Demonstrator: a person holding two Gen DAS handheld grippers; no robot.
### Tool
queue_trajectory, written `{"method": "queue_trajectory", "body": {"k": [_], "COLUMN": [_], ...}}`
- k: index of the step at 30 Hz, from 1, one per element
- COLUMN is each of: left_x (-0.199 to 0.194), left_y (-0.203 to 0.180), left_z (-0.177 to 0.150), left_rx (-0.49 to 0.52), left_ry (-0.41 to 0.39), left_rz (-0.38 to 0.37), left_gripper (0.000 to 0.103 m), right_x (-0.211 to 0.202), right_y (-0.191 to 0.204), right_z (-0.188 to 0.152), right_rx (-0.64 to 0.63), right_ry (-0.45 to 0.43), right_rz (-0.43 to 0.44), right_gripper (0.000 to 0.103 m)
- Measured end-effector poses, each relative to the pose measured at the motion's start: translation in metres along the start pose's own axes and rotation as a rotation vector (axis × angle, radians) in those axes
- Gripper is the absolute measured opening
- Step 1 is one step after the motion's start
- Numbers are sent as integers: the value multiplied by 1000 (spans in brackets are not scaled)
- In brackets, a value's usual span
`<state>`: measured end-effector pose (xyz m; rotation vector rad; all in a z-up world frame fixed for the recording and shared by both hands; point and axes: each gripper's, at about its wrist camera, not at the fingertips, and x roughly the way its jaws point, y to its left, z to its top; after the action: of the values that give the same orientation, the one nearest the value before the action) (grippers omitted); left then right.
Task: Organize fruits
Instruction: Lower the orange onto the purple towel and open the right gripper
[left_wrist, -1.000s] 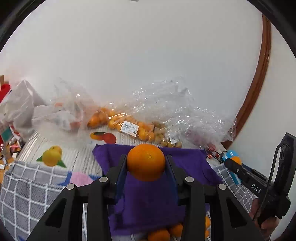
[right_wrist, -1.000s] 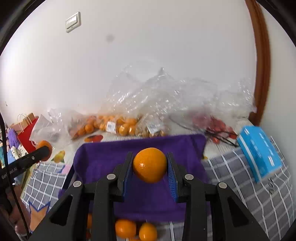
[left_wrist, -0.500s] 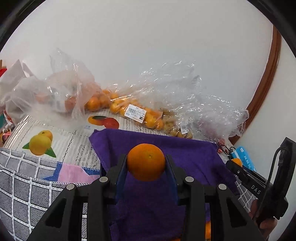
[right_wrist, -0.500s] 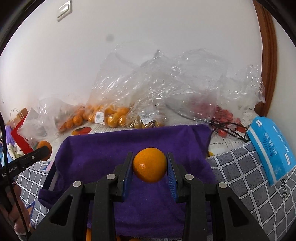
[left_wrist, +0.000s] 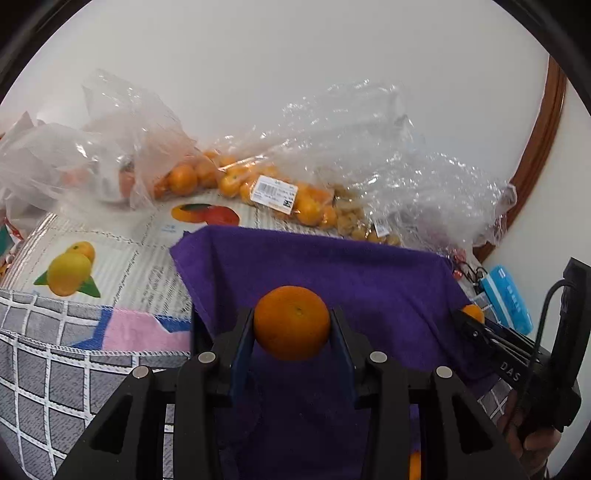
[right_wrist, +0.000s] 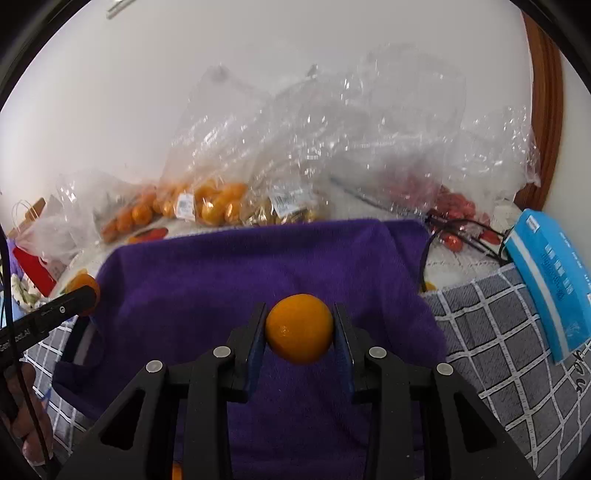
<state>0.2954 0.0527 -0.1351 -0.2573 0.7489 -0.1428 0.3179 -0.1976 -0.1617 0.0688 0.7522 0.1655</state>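
Clamping two oranges (one each): left gripper (left_wrist: 291, 325), right gripper (right_wrist: 299, 328), above one purple cloth (right_wrist: 229, 273).

One round orange (left_wrist: 291, 322) sits clamped above the purple cloth (left_wrist: 332, 266); a second orange (right_wrist: 299, 328) is held likewise. Beyond the cloth's far edge lie bagged oranges (left_wrist: 236, 181) in clear plastic.

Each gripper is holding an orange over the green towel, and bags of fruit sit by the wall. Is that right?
Almost. The towel is purple, not green; both wrist views show it. The rest holds: the left gripper grips one orange, the right gripper another orange, and bags of fruit sit by the wall.
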Motion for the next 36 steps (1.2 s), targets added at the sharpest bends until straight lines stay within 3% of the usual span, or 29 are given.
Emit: {"method": "queue_trajectory", "body": {"k": [36], "left_x": [20], "left_y": [-2], "left_z": [-8], "left_rx": [35], "left_ry": [68], "left_rz": [52], "left_gripper": [38], "right_x": [24], "right_y": [7], "right_z": [-17], "right_rx": [-43], "right_ry": [77], "right_rz": [-22], "right_gripper": [34]}}
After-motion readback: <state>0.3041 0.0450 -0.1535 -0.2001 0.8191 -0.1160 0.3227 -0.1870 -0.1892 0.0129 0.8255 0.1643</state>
